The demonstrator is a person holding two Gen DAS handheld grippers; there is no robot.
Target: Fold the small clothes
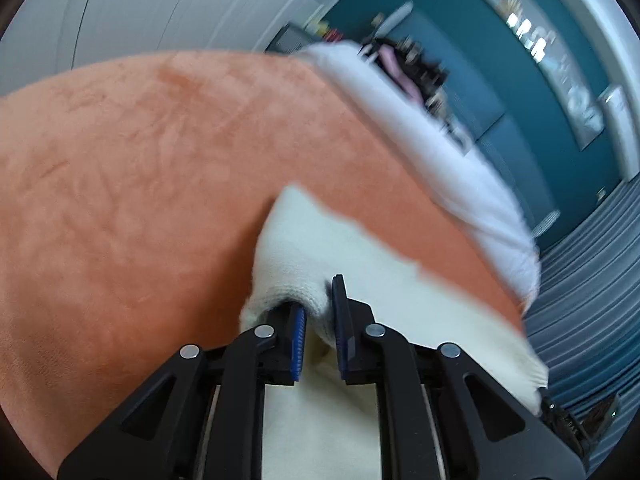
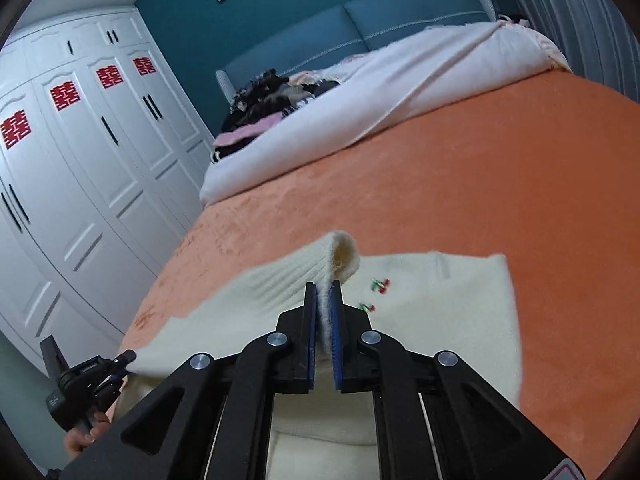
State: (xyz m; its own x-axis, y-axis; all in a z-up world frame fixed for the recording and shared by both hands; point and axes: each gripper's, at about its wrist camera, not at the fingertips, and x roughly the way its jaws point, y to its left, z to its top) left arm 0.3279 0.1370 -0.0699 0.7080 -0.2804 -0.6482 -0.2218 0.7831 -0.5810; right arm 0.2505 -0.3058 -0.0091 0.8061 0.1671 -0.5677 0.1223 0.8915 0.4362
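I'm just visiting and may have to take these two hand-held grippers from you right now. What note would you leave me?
Left hand-held gripper: closed on a bunched edge of the cream sweater.
Right hand-held gripper: clamped on the sweater's ribbed cuff, lifted off the bed.
Sweater: lies on the orange blanket, cherry embroidery facing up; the white duvet and a clothes pile sit further up the bed.
Done: both edges gripped.
Left: probably lay the sleeve across the body, finish the fold, then release.
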